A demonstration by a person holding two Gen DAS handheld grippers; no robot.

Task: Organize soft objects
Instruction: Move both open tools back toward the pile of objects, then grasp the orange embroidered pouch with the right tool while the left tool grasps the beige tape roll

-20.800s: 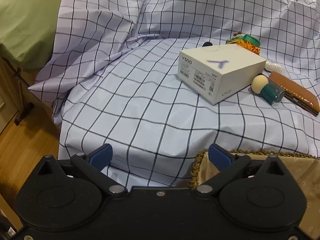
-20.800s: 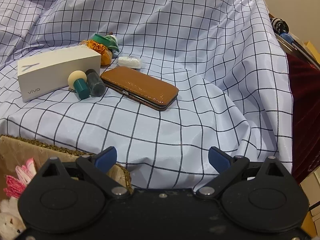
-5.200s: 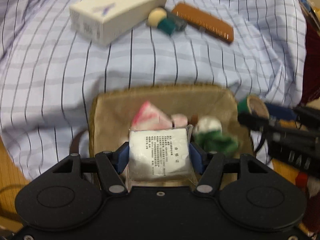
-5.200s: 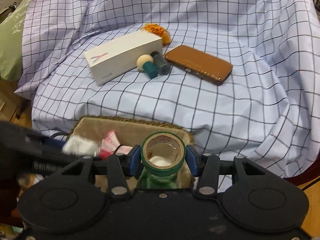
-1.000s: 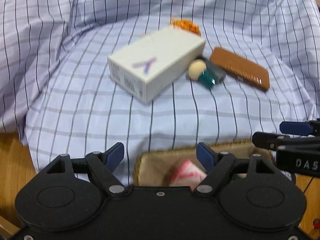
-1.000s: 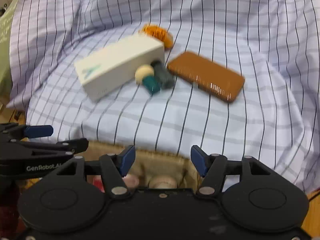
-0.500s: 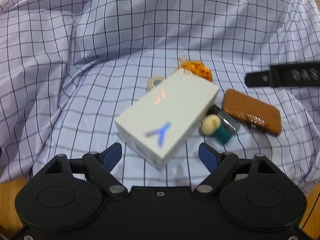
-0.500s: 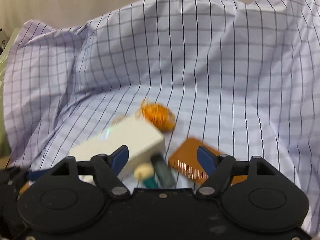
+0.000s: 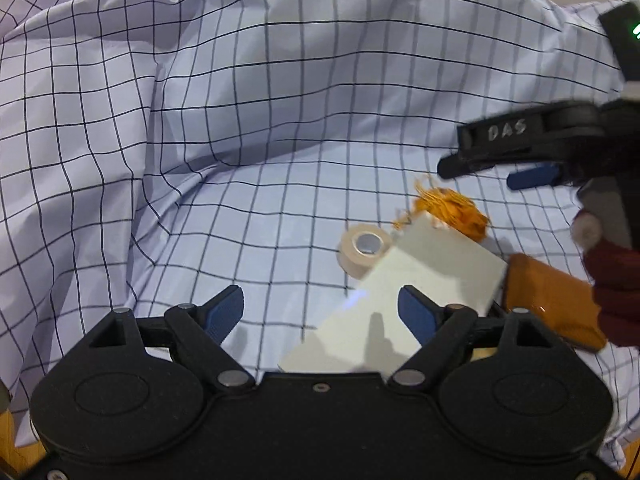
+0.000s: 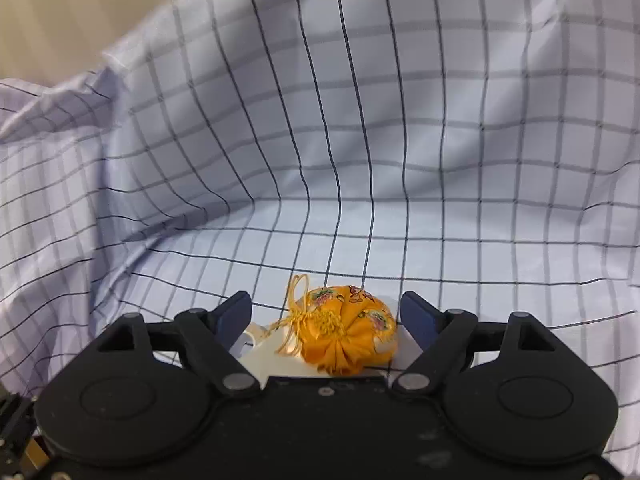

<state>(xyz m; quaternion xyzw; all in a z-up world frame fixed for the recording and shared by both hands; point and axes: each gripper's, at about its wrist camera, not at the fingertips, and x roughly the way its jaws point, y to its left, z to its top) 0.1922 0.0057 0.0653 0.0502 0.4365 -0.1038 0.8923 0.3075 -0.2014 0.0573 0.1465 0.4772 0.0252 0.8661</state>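
Both grippers have left the basket behind and swung up over the checked sheet (image 9: pixel 280 128) since a second ago, so the basket is out of both views now. We've got the right gripper (image 10: pixel 326 314) spread wide with nothing in it, lined up on the orange pouch (image 10: pixel 346 336). The pouch sits dead ahead between the two blue fingertips, not touched by either as far as we can tell, resting against the far end of the white box (image 9: pixel 400 308). It's a round, puffy thing with no real long axis, just a tassel cord trailing off to its left, so approach angle shouldn't matter much.

From the left wrist view, the right gripper (image 9: pixel 520 160) hovers just above and behind the orange pouch (image 9: pixel 452 212), way nearer than we are on the left. Our left gripper (image 9: pixel 320 312) is also open and empty, hanging over the box's near end, with the roll of beige tape (image 9: pixel 364 248) just ahead and touching the box's left side. The brown case (image 9: pixel 548 304) lies right of the box.

Our guess: the right side drops and closes on the pouch next. The box edge under it could catch a finger.
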